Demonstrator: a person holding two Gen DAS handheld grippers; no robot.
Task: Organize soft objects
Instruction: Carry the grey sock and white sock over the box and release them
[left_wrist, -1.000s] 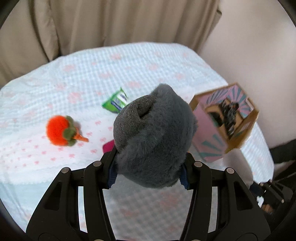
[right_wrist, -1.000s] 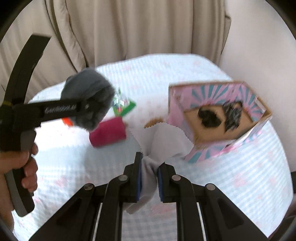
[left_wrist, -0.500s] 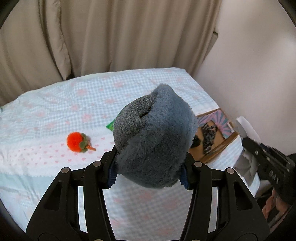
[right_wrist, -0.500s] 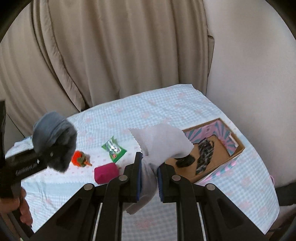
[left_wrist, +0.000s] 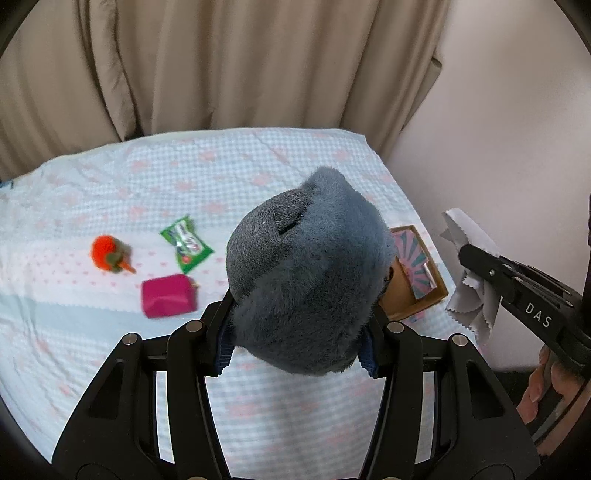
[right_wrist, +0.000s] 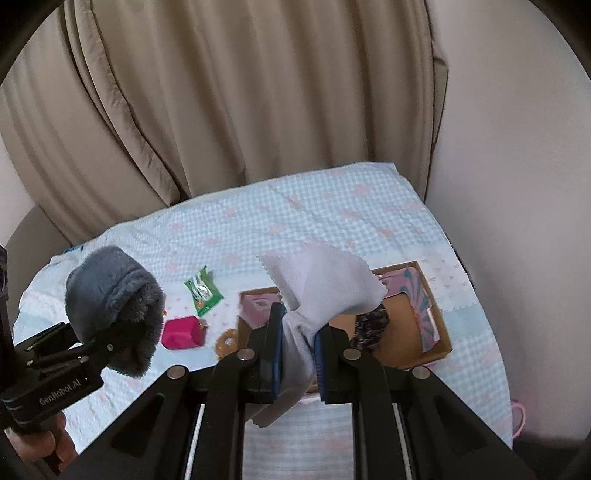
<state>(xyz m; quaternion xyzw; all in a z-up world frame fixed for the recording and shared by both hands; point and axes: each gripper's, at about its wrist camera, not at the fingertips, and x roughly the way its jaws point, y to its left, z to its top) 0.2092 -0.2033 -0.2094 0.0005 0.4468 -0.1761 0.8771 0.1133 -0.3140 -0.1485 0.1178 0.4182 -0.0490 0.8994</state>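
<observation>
My left gripper (left_wrist: 297, 341) is shut on a grey plush object (left_wrist: 306, 269), held high above the table; it also shows in the right wrist view (right_wrist: 114, 299). My right gripper (right_wrist: 297, 334) is shut on a white cloth (right_wrist: 321, 284) with zigzag edges, held above the cardboard box (right_wrist: 437, 325); the cloth also shows in the left wrist view (left_wrist: 469, 266). The box, pink-patterned inside, holds dark fuzzy items (right_wrist: 371, 321). It is partly hidden behind the plush in the left wrist view (left_wrist: 417, 291).
On the checked tablecloth (left_wrist: 221, 177) lie an orange pompom toy (left_wrist: 109, 253), a green packet (left_wrist: 186, 243), a magenta pouch (left_wrist: 168, 295) and a brown ring-shaped item (right_wrist: 227, 341). Beige curtains (right_wrist: 221, 92) hang behind. A wall (right_wrist: 517, 147) stands to the right.
Both grippers have risen and drawn back from the table while keeping their loads. The magenta pouch has come into the left wrist view.
</observation>
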